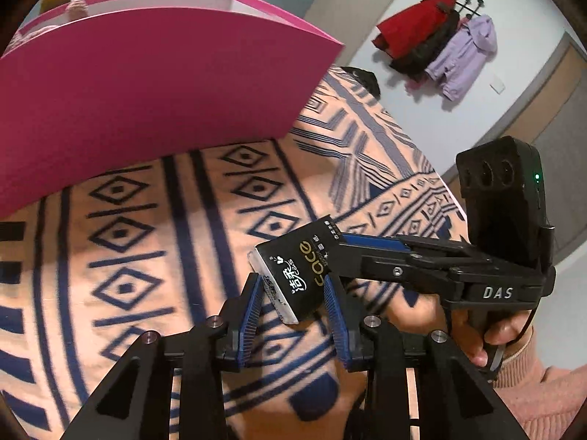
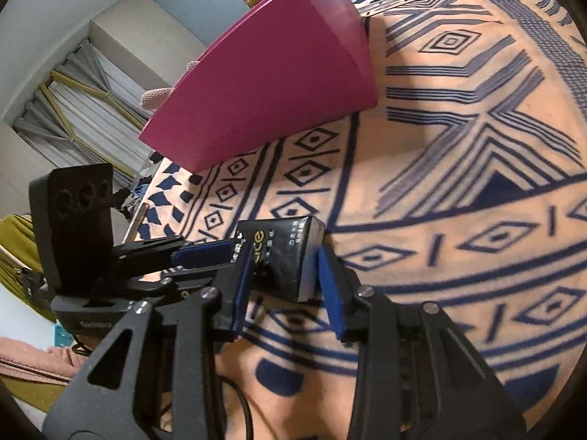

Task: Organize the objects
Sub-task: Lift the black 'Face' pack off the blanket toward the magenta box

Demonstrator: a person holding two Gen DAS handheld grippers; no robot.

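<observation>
The black tissue pack [image 1: 293, 275] carries gold lettering that reads "cace" in the left wrist view, beside white Chinese characters, "洁柔", with a small white heart mark above them. Smaller white print along its edge is too small to read. In the right wrist view only "ce" [image 2: 256, 245] of that word shows. The right tongs [image 1: 332, 256] bear "DAS" in pale letters on their black body.

The tissue pack [image 1: 293, 275] lies on the blanket [image 1: 146, 256]; the box [image 1: 146, 91] stands behind it.
</observation>
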